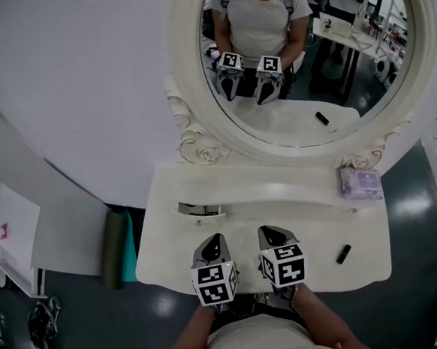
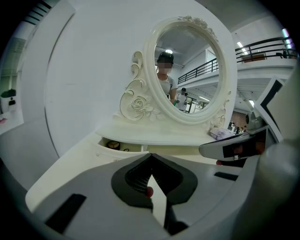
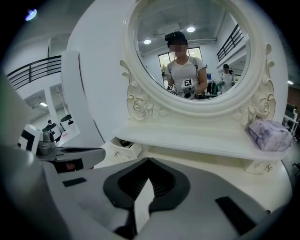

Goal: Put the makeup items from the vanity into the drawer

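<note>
Lena: Closest under the head camera are the left gripper (image 1: 215,240) and the right gripper (image 1: 271,232), side by side over the front edge of the vanity (image 1: 172,249). Is either carrying anything?

Tom: Neither, as far as I can see. A black tube (image 1: 344,254) lies on the tabletop, off to the right of the right jaws and apart from them. Further ahead and right, a purple pouch (image 1: 360,183) sits on the raised shelf. The drawer (image 1: 199,210) stands open ahead of the left jaws, slightly left.

Lena: And the left gripper view?

Tom: The left gripper (image 2: 151,157) has its jaws closed tip to tip, pinching nothing. The drawer (image 2: 133,148) is ahead-left with a round dark item (image 2: 113,144) inside. The pouch (image 2: 220,134) is ahead-right.

Lena: Right gripper view?

Tom: The right gripper (image 3: 150,161) is the same, jaws pressed together and empty. The drawer (image 3: 126,149) is ahead-left and the pouch (image 3: 269,133) far right.

Lena: So how far along?

Tom: Partway, I'd judge. Something is already in the drawer, but the tube, and probably the pouch, still wait outside.
</note>
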`<state>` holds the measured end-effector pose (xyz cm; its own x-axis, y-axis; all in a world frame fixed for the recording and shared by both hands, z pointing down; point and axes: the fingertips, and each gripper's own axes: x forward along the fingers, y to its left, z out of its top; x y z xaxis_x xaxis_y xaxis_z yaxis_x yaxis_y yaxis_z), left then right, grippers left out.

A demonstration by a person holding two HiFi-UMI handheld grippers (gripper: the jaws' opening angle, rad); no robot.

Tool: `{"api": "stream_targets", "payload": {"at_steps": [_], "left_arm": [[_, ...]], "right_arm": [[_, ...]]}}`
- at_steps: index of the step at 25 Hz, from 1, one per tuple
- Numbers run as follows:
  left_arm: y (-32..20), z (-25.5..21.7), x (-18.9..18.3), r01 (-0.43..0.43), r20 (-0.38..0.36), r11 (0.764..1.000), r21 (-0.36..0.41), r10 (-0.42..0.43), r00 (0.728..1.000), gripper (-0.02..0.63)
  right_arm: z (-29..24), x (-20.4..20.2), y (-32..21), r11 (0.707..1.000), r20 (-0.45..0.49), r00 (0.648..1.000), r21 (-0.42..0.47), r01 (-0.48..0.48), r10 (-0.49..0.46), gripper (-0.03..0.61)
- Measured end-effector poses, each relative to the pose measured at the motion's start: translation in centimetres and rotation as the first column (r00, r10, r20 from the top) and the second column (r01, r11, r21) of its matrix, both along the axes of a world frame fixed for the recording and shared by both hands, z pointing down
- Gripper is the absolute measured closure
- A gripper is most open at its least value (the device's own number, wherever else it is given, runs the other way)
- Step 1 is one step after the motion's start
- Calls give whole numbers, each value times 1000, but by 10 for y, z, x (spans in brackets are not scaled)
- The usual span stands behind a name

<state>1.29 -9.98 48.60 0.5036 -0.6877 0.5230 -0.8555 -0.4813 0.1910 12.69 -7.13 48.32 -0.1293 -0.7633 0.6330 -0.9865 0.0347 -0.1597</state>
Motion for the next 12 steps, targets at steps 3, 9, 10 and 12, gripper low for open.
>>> {"api": "stream_targets", "payload": {"at_steps": [3, 9, 10, 12], "left_arm": [[0, -2, 0, -19, 3, 1000, 9, 19, 1000, 606], [0, -3, -2, -30, 13, 999, 20, 30, 999, 606], [0, -3, -3, -28, 15, 999, 21, 27, 1000, 606], [-1, -2, -5, -21, 13, 1000, 21, 21, 1000, 606]], "right_arm": [[0, 1, -1, 1000, 4, 1000, 1, -7, 7, 561], [-3, 1, -1, 1000, 1, 1000, 10, -23, 23, 560], [-3, 0, -1, 1000, 0, 1000, 11, -24, 24, 561], [-3, -2, -1, 1000, 1, 1000, 12, -28, 28, 560]]}}
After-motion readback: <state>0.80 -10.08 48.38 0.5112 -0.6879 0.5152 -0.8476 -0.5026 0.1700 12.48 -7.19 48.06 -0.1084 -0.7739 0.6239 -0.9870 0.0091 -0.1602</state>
